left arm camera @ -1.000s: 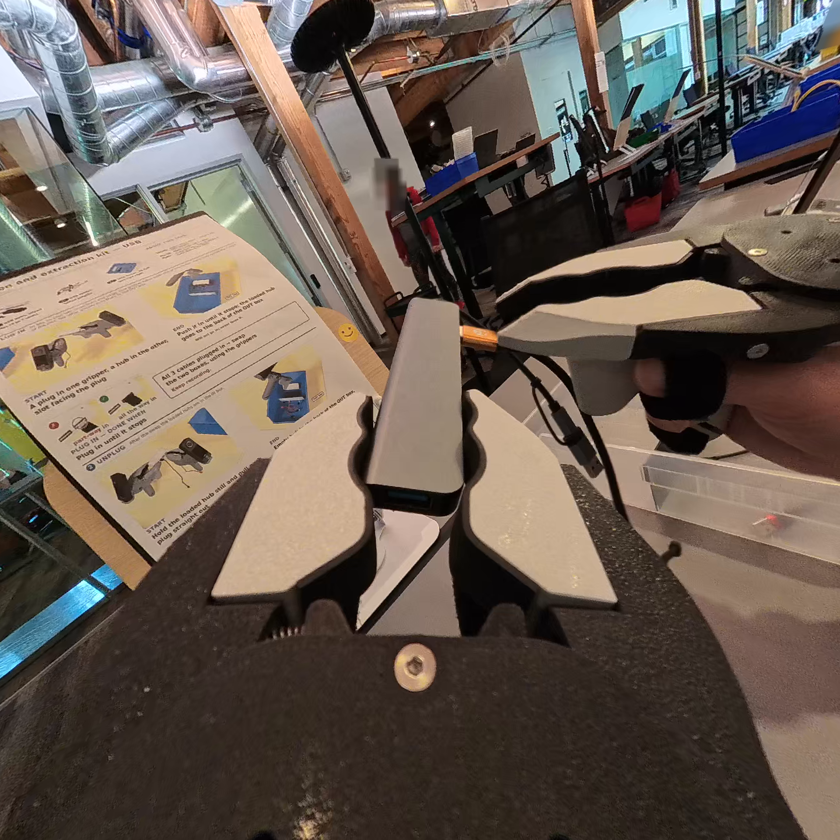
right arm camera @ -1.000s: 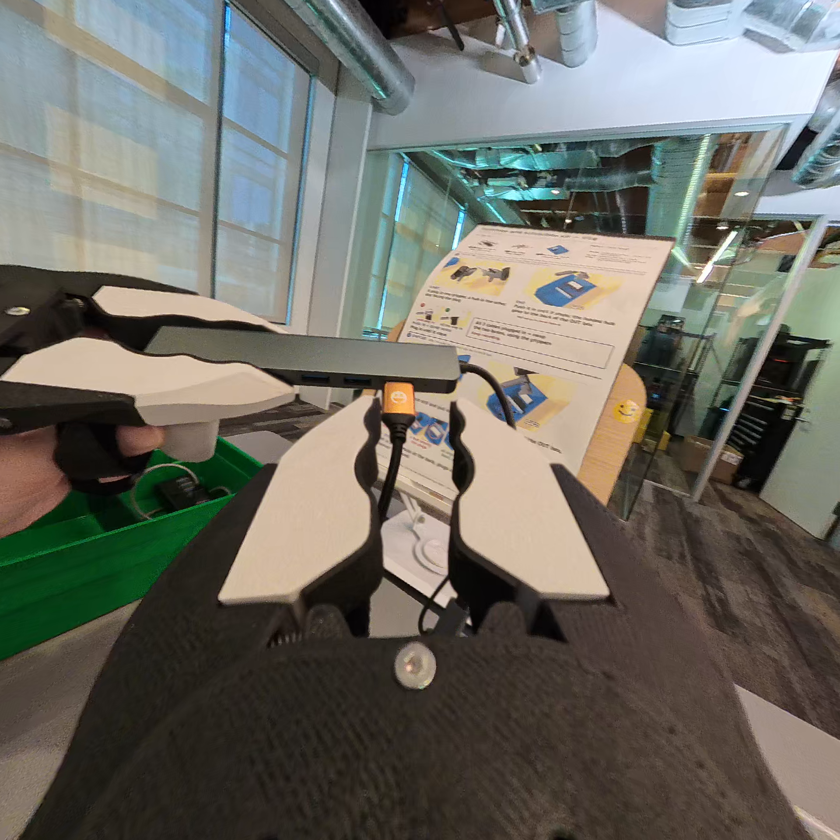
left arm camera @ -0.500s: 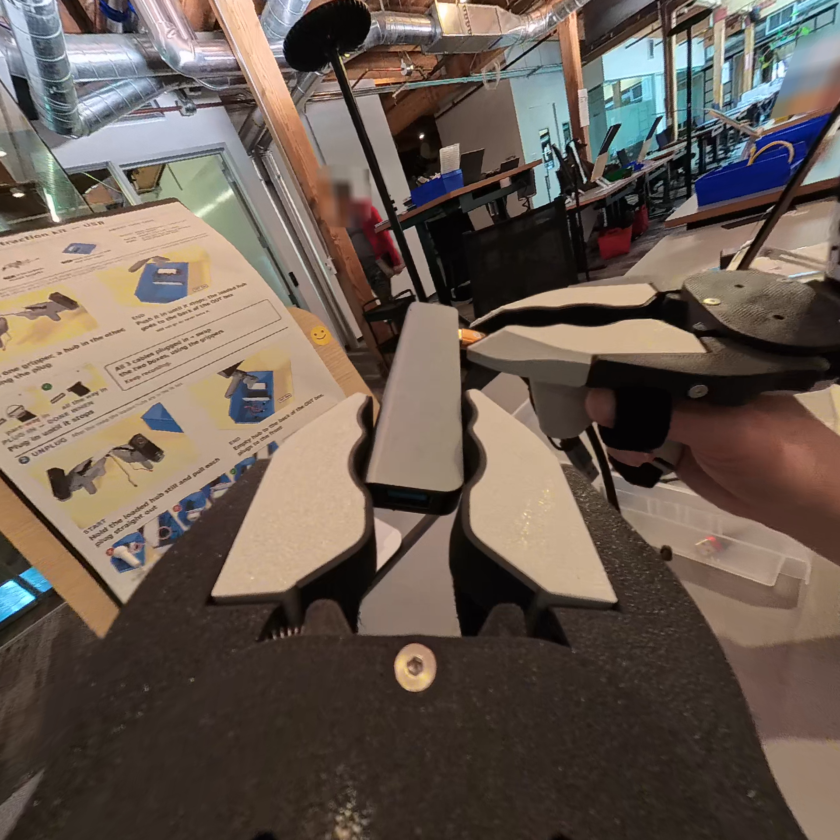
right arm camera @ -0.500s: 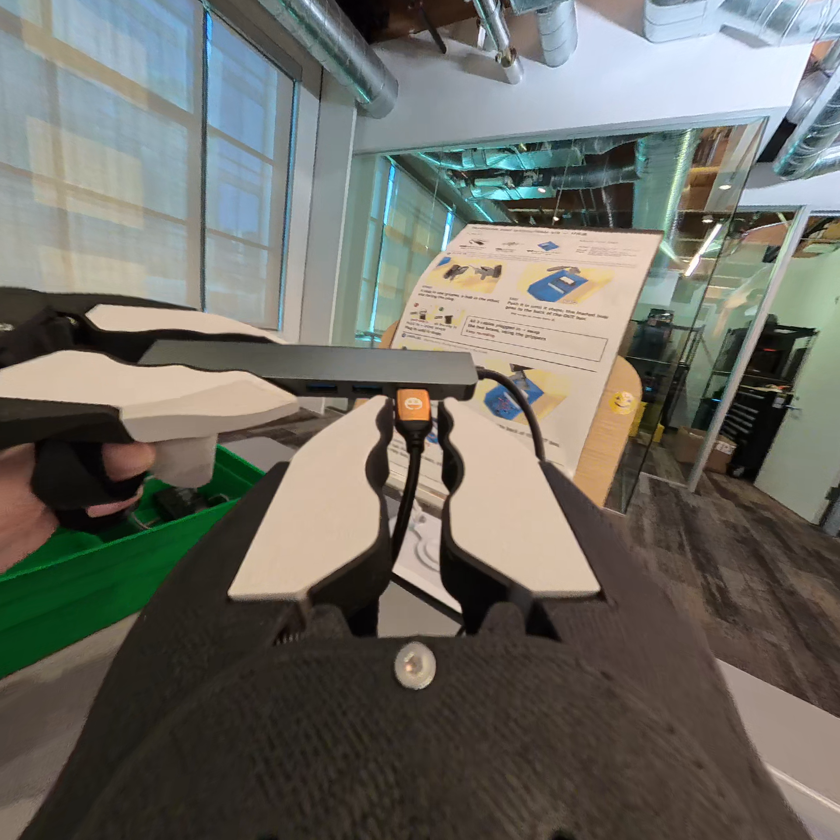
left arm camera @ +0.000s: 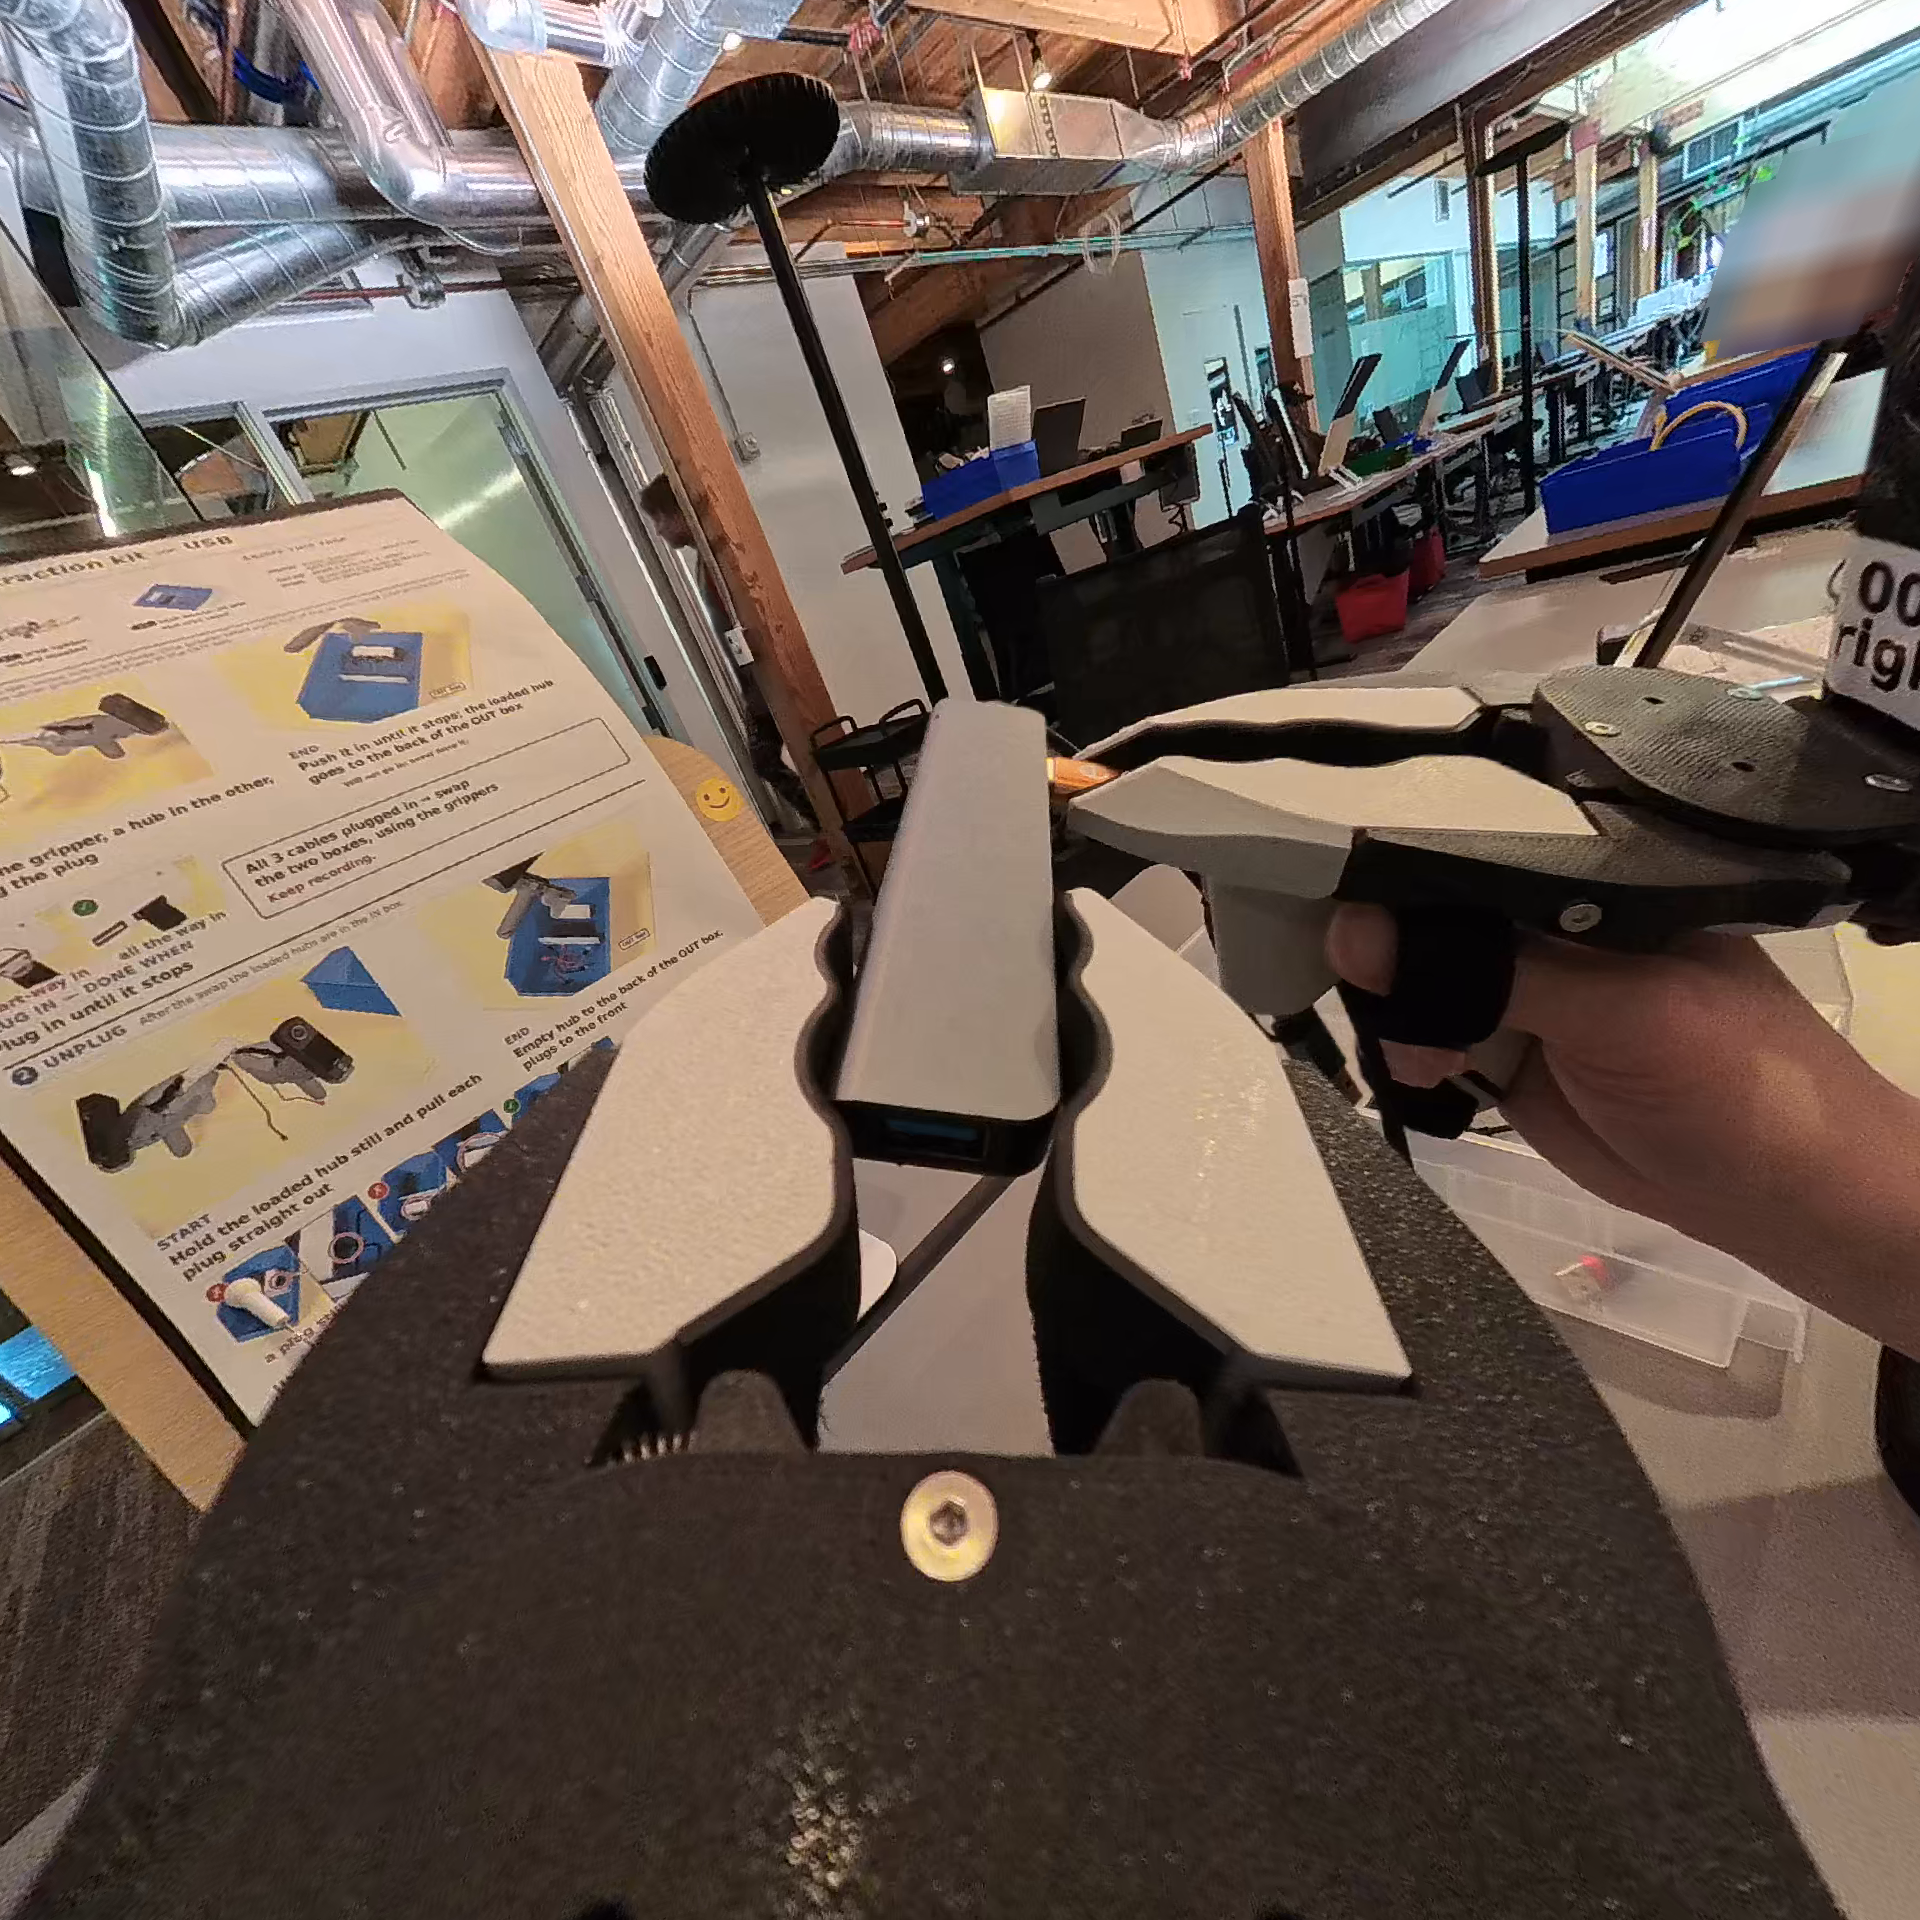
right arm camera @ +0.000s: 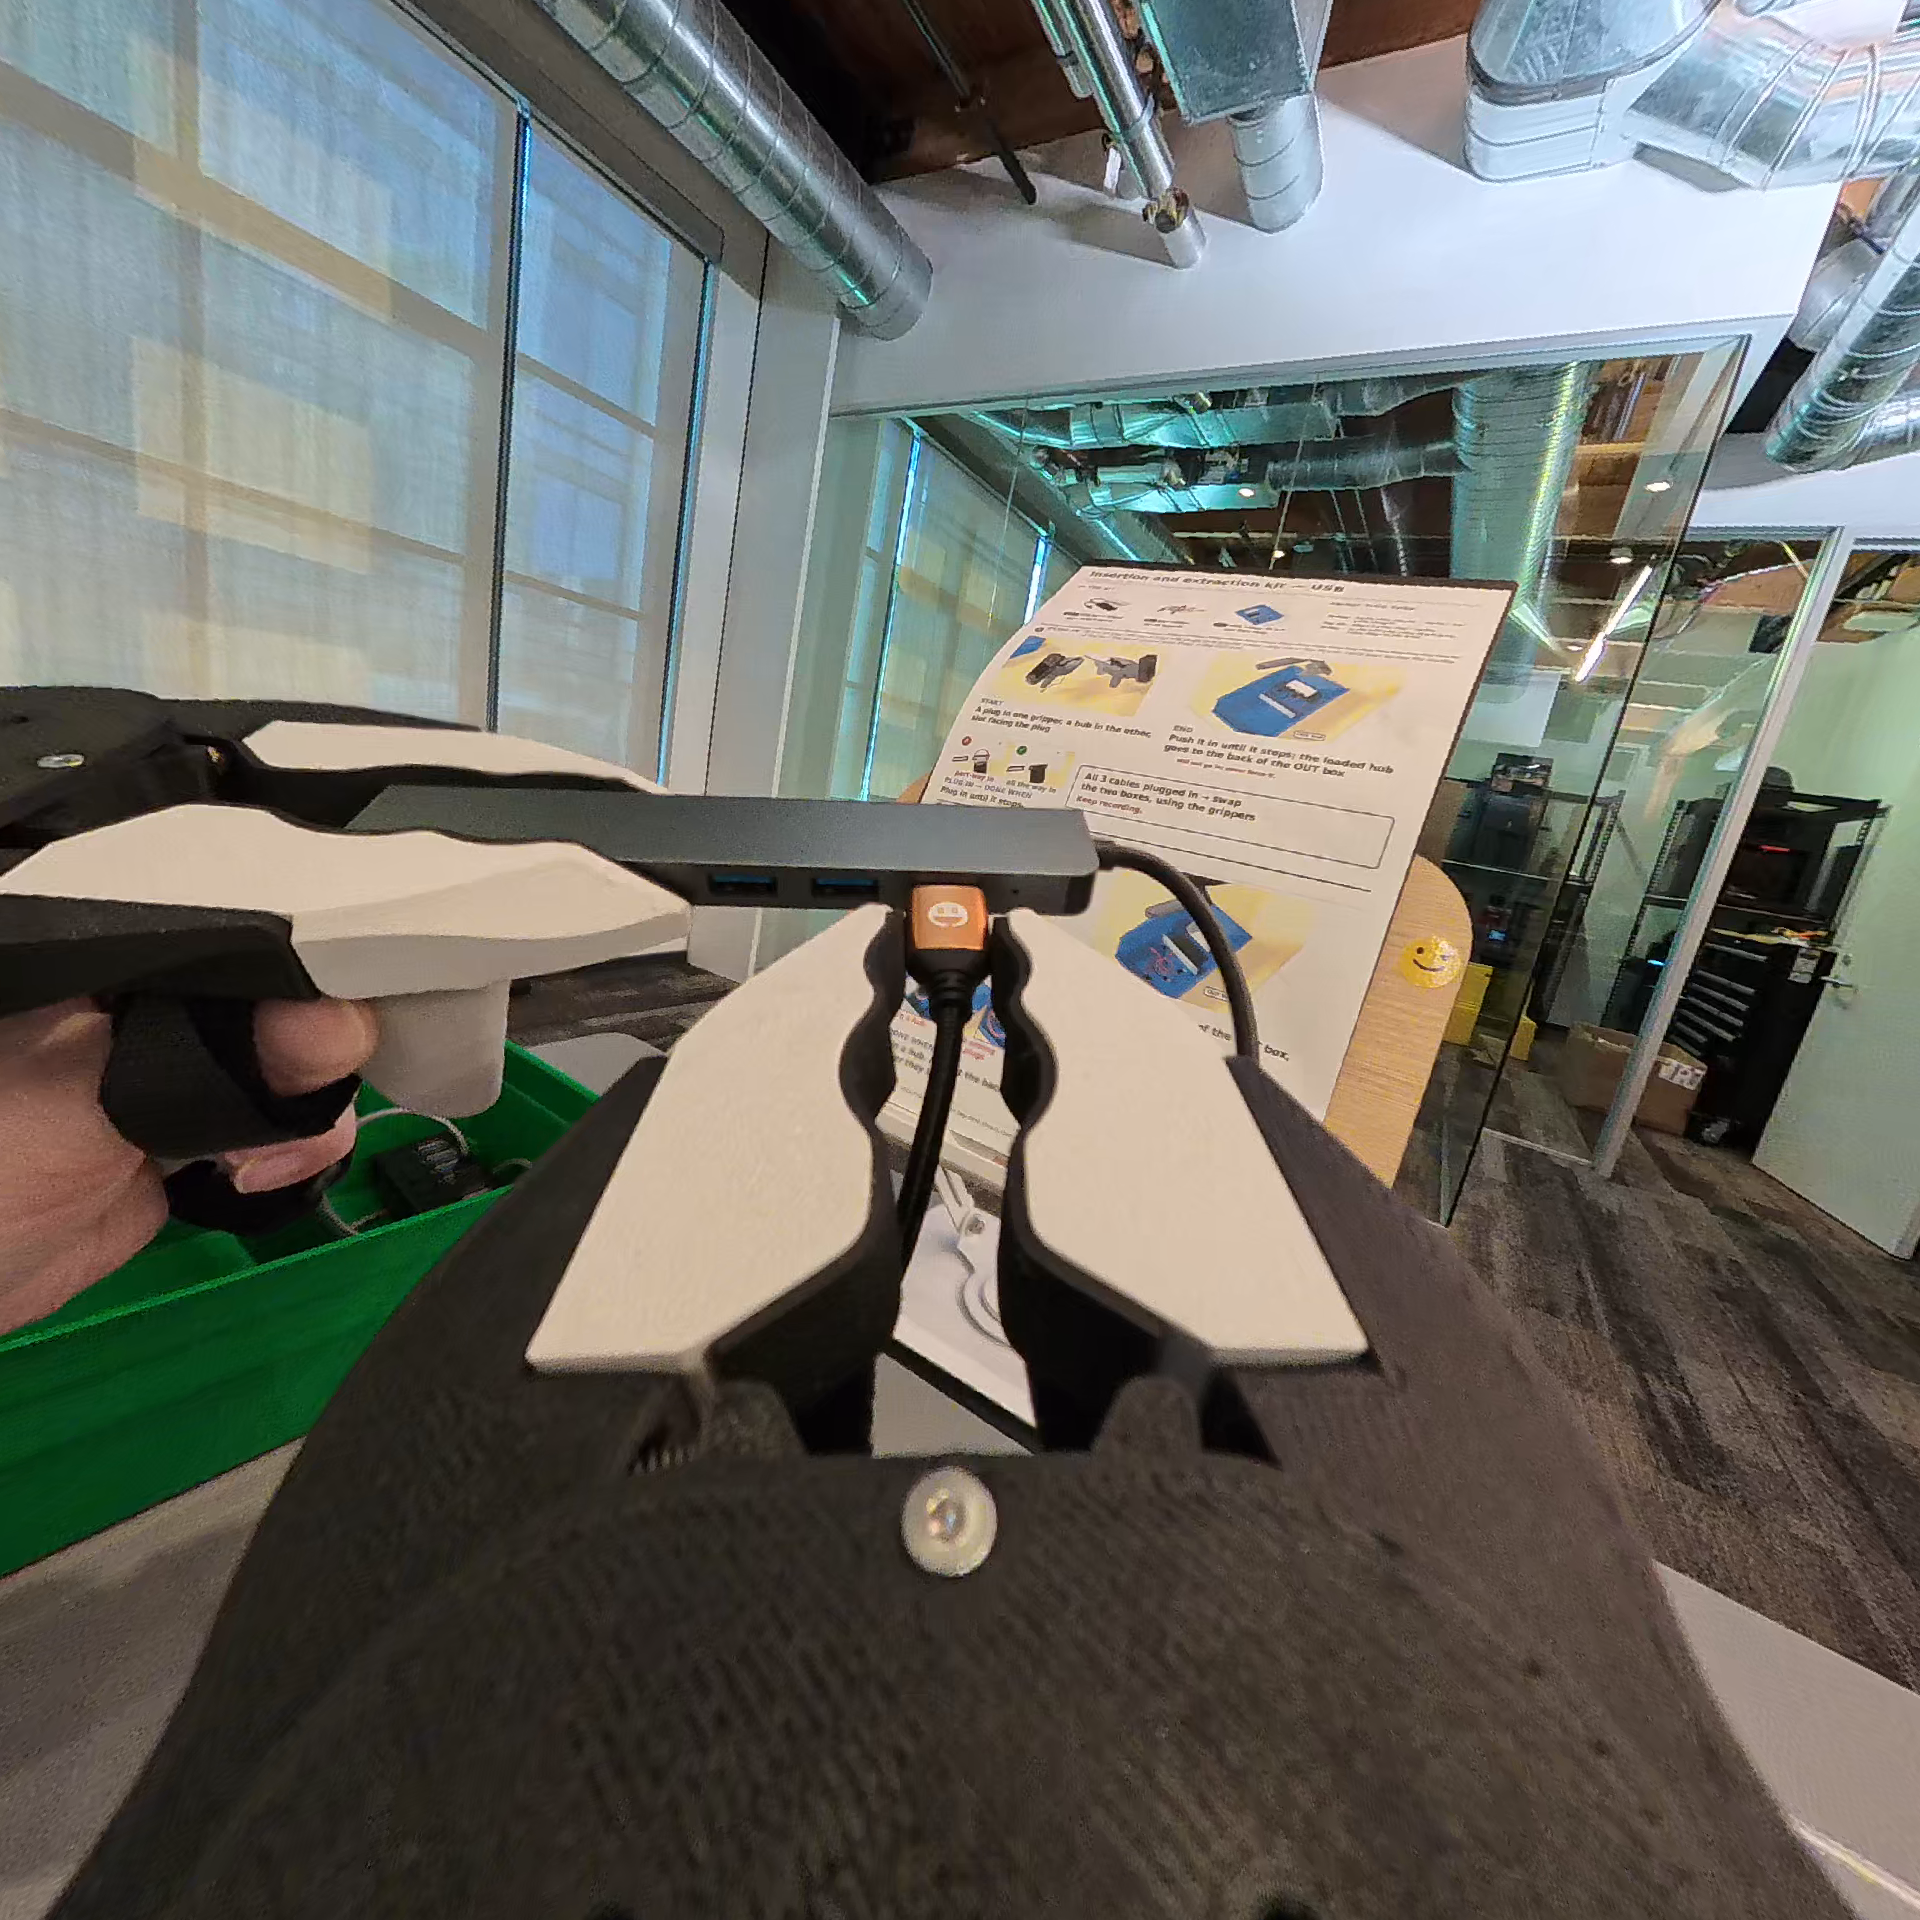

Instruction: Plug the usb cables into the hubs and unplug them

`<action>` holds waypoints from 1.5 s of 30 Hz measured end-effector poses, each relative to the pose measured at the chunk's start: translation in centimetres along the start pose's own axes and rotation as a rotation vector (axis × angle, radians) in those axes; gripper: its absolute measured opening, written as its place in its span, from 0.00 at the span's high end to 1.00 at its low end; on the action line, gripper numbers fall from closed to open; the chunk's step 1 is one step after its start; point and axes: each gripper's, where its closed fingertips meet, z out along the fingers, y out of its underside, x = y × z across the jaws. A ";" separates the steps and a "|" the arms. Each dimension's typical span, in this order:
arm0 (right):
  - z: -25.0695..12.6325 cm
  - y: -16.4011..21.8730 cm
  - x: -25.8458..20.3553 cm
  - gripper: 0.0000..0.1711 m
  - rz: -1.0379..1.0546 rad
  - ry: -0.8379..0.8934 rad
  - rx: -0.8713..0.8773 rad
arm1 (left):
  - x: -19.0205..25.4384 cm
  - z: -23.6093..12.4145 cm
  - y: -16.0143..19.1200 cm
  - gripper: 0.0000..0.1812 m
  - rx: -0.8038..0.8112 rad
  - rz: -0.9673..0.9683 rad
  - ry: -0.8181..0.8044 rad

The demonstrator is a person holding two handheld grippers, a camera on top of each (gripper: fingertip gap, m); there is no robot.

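My left gripper (left arm camera: 951,935) is shut on a grey USB hub (left arm camera: 961,904) and holds it in the air, lengthwise between the fingers. My right gripper (right arm camera: 943,940) is shut on an orange USB plug (right arm camera: 945,925) with a black cable (right arm camera: 925,1122). The plug sits in a port on the hub's side (right arm camera: 790,847), next to two free blue ports. In the left wrist view the right gripper (left arm camera: 1086,774) comes in from the right with the orange plug (left arm camera: 1075,772) against the hub. The hub's own black cable (right arm camera: 1195,925) hangs off its far end.
An instruction poster (left arm camera: 291,862) on a wooden stand is behind the hub. A green bin (right arm camera: 208,1320) with a dark hub and cables lies low left in the right wrist view. A clear plastic bin (left arm camera: 1621,1278) is under the right hand. Office desks stand far behind.
The right gripper has pushed the orange plug further into the hub's side port. Both grippers drifted slightly while staying shut on what they hold.
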 end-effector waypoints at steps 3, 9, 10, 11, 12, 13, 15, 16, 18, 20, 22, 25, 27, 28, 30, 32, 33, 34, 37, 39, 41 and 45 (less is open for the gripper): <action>-0.1 0.0 0.1 0.91 -0.022 0.034 0.006 | 0.0 0.1 0.1 0.80 0.013 0.015 -0.006; -0.3 -0.2 0.1 0.90 -0.036 0.082 0.025 | -0.1 0.1 -0.1 0.80 0.035 0.001 0.020; -0.3 -0.2 0.0 0.90 -0.048 0.076 0.023 | -0.4 0.0 -0.1 0.80 0.035 -0.008 0.019; -0.3 -0.3 -0.4 0.90 -0.061 0.046 0.033 | -2.5 -0.4 -0.1 0.80 0.042 -0.013 -0.102; -0.5 -0.6 -0.9 0.91 -0.078 0.027 0.052 | -5.4 -1.5 -0.1 0.80 0.047 0.049 -0.243; -0.5 -0.8 -1.3 0.90 -0.105 0.016 0.047 | -6.9 -2.3 -0.2 0.80 0.044 0.072 -0.254; -0.3 -1.0 -2.4 0.90 -0.151 -0.019 0.027 | -7.0 -3.9 -1.6 0.80 0.098 -0.093 -0.054; -0.3 -1.2 -2.6 0.90 -0.164 -0.033 0.018 | -7.7 -4.8 -2.3 0.80 0.132 -0.184 -0.033; -0.3 -1.5 -2.7 0.90 -0.164 -0.079 -0.019 | -8.8 -6.1 -2.8 0.80 0.141 -0.214 -0.031; -0.8 -2.7 -2.3 0.90 -0.127 -0.138 -0.020 | -9.5 -6.7 -2.8 0.80 0.123 -0.195 -0.049; -2.2 -5.0 -0.4 0.90 -0.128 -0.125 0.006 | -9.7 -7.2 -3.1 0.80 0.142 -0.200 -0.053; -4.9 -7.3 2.6 0.90 -0.137 -0.151 -0.030 | -9.4 -7.1 -3.2 0.80 0.140 -0.198 -0.038; -6.7 -7.7 4.3 0.90 -0.102 -0.197 -0.058 | -9.2 -6.8 -2.9 0.80 0.123 -0.181 -0.043; -7.4 -7.2 5.0 0.90 -0.098 -0.229 -0.090 | -8.9 -6.5 -2.8 0.80 0.113 -0.173 -0.039; -8.4 -5.0 7.4 0.90 -0.116 -0.212 -0.200 | -8.3 -6.1 -2.6 0.80 0.099 -0.167 -0.024; -9.4 -2.2 8.8 0.90 -0.158 -0.263 -0.289 | -7.8 -5.8 -2.6 0.80 0.095 -0.159 -0.011; -9.9 -0.8 9.6 0.90 -0.165 -0.279 -0.328 | -7.6 -5.7 -2.6 0.80 0.086 -0.152 -0.008; -10.5 0.8 10.2 0.90 -0.154 -0.306 -0.370 | -7.5 -5.5 -2.5 0.80 0.081 -0.143 -0.010; -12.3 4.9 11.6 0.90 -0.067 -0.385 -0.455 | -7.2 -5.3 -2.4 0.80 0.072 -0.132 -0.007; -13.2 6.5 11.8 0.90 0.036 -0.451 -0.467 | -7.2 -5.2 -2.3 0.80 0.069 -0.136 -0.006; -13.9 7.4 11.0 0.90 0.099 -0.543 -0.437 | -7.1 -5.2 -2.2 0.80 0.068 -0.143 0.003; -15.3 11.1 10.1 0.90 0.151 -0.638 -0.571 | -7.0 -5.1 -2.3 0.80 0.071 -0.144 0.005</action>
